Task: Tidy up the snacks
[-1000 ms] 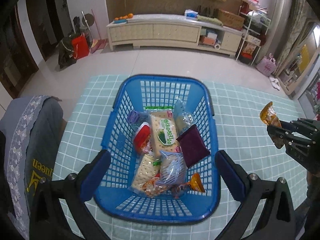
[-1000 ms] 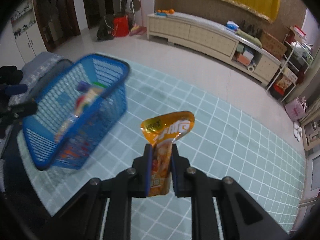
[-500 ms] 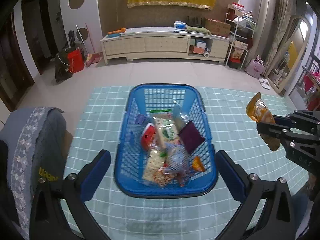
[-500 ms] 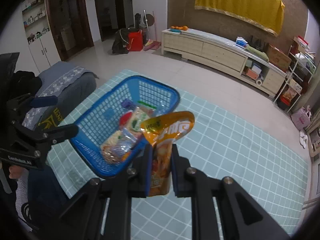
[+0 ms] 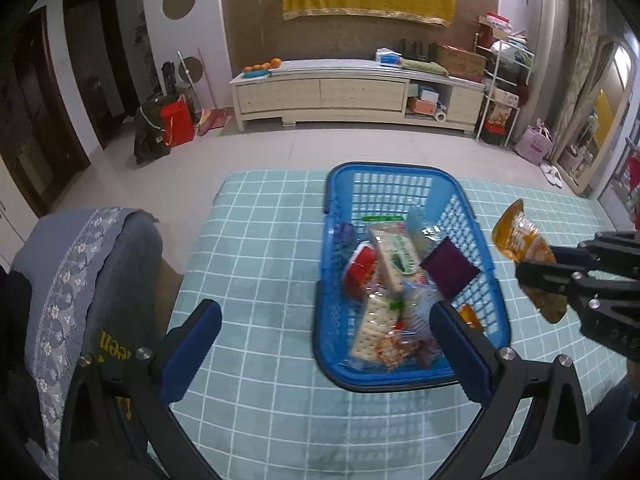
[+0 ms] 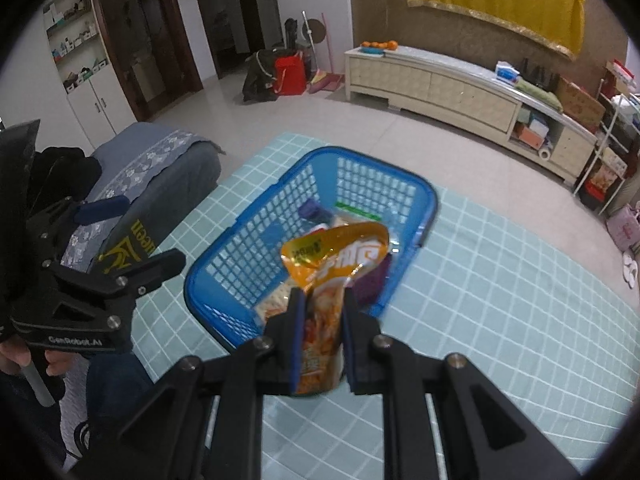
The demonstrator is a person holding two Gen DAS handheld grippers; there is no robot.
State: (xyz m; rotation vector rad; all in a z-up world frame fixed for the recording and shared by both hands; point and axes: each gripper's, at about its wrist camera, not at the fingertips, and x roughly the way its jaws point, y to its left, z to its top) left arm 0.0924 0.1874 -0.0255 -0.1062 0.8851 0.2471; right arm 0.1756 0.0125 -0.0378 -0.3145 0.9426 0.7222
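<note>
Snack packets are lying heaped inside the blue plastic basket with lattice walls (image 5: 404, 184), which is standing on the counter covered with a pale green checked cloth (image 5: 256, 240), so that everything is gathering in one container. The right tool (image 6: 320, 340) is clamping its blue pads on the lower half of an orange glossy snack pouch (image 6: 336, 256), almost fully closed, so the printed top is standing free above the jaws. In the right wrist view the pouch is hanging in front of the basket's near rim, not yet inside it; this grip low on the pouch is probably letting it fall freely when the jaws part. The left tool (image 5: 326, 338) is standing wide open and holding nothing, its blue pads (image 5: 192, 348) framing the basket's near left corner. I judge it is waiting aside.
</note>
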